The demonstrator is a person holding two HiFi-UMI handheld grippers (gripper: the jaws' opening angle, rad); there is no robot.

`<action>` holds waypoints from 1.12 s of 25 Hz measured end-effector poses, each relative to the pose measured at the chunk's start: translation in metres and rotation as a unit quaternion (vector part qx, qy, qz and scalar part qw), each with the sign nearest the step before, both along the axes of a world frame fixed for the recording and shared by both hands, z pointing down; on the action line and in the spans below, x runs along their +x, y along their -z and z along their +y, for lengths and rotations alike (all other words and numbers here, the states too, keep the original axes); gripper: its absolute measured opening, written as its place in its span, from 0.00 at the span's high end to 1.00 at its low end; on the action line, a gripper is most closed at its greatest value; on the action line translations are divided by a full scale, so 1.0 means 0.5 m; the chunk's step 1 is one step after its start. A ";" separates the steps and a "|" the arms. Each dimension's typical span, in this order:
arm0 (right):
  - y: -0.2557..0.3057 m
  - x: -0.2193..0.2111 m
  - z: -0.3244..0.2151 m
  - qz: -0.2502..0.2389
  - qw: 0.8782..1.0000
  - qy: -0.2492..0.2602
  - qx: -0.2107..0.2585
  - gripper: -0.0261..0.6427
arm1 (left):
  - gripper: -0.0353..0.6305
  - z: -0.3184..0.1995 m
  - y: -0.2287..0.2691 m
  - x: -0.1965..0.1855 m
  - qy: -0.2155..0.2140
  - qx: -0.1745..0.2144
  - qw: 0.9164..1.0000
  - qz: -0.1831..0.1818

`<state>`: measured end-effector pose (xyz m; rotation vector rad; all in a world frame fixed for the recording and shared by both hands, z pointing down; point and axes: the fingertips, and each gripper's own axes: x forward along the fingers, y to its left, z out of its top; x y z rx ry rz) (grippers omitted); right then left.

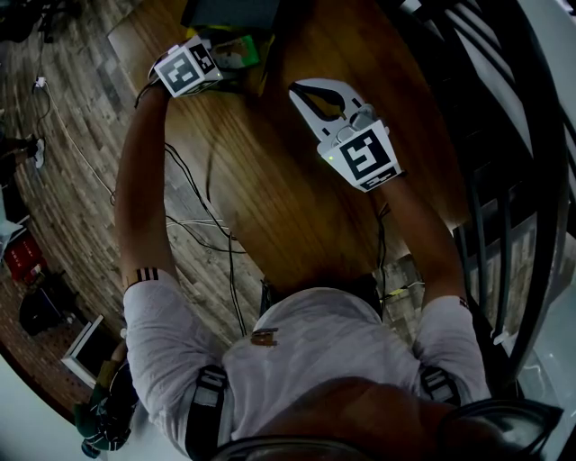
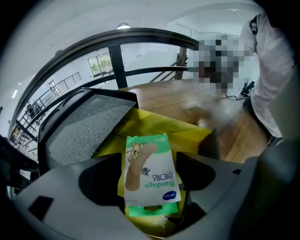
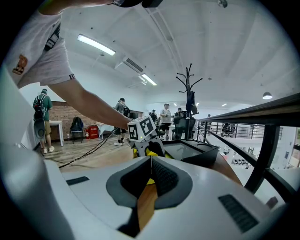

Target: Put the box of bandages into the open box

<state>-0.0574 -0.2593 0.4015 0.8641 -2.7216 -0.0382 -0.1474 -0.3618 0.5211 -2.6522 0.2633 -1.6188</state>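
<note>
The box of bandages, green and white with a plaster pictured on it, sits between the jaws of my left gripper, which is shut on it. It hangs over the yellow inside of the open box, whose grey lid stands up at the left. In the head view my left gripper is at the table's far end with the box of bandages by the dark open box. My right gripper hovers over the table to the right, shut and holding nothing.
The wooden table runs away from me, with cables trailing over its left edge to the floor. A black railing borders the right side. Several people stand far off in the room.
</note>
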 end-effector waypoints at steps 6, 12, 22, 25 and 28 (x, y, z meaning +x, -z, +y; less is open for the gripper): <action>-0.003 0.004 -0.009 -0.006 1.000 -0.003 -0.003 0.91 | 0.39 -0.017 0.015 0.000 0.004 0.022 1.000 0.008; -0.008 0.026 -0.031 -0.015 1.000 -0.005 -0.003 0.91 | 0.39 -0.033 0.026 0.028 0.010 0.046 0.999 0.025; 0.036 0.029 -0.035 -0.033 0.999 -0.005 0.006 0.91 | 0.54 -0.012 0.135 0.055 0.078 0.088 0.979 0.169; 0.051 0.029 -0.033 -0.040 0.999 -0.004 0.009 0.91 | 0.59 0.011 0.167 0.069 0.097 0.097 0.966 0.220; 0.061 0.024 -0.033 -0.044 0.999 0.000 0.011 0.91 | 0.63 0.030 0.192 0.080 0.120 0.100 0.953 0.260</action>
